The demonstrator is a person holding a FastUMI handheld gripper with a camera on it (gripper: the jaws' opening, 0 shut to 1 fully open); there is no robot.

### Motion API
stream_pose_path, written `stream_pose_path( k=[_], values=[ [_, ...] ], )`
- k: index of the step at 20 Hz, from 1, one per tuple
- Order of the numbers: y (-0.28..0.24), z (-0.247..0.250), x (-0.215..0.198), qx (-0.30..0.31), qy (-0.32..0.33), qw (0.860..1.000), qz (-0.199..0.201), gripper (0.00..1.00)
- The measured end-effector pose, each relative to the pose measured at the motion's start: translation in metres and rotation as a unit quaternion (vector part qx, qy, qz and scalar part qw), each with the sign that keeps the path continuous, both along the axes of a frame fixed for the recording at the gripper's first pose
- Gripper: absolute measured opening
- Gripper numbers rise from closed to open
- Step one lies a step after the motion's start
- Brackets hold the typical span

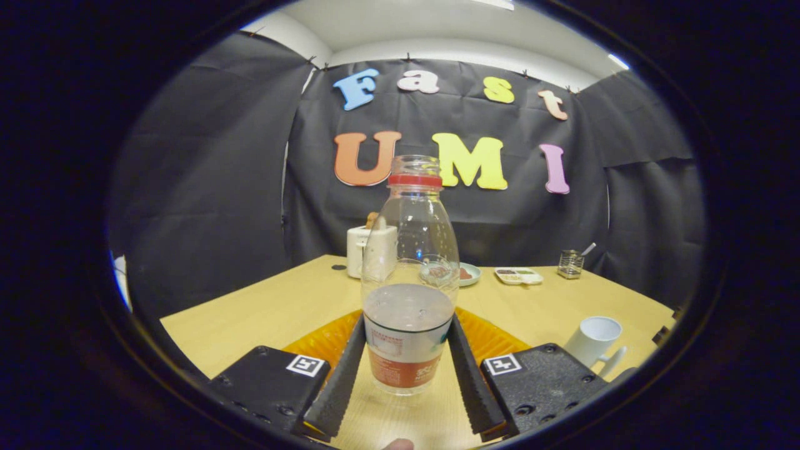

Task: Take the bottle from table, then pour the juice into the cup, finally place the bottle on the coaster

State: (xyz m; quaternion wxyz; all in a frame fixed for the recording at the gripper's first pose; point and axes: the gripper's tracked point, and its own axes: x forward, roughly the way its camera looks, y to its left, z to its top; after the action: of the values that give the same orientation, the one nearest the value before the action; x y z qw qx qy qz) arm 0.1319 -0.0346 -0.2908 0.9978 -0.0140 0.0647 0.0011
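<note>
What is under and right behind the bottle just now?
The bottle stands between the gripper fingers, which press its sides. An orange coaster shows behind it on both sides. Whether the base rests on the coaster or the table is unclear.

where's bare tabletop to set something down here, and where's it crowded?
Free: the table between the toaster and the gripper's side, and the stretch between the small tray and the cup. Crowded: the far edge, with toaster, plate, tray and wire holder in a row. The fingers flank the bottle, the orange coaster just behind.
</note>
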Motion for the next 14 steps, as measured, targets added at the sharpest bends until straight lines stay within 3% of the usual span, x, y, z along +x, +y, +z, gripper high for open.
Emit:
stream_pose_path(
  k=[3, 9, 14],
  values=[
    [0.004, 0.016, -0.01, 0.041, 0.013, 0.999, 0.024, 0.78],
    [-0.023, 0.033, -0.033, 0.126, 0.01, 0.992, 0.007, 0.77],
    [-0.037, 0.031, -0.041, 0.256, 0.018, 0.967, 0.01, 0.77]
  ],
)
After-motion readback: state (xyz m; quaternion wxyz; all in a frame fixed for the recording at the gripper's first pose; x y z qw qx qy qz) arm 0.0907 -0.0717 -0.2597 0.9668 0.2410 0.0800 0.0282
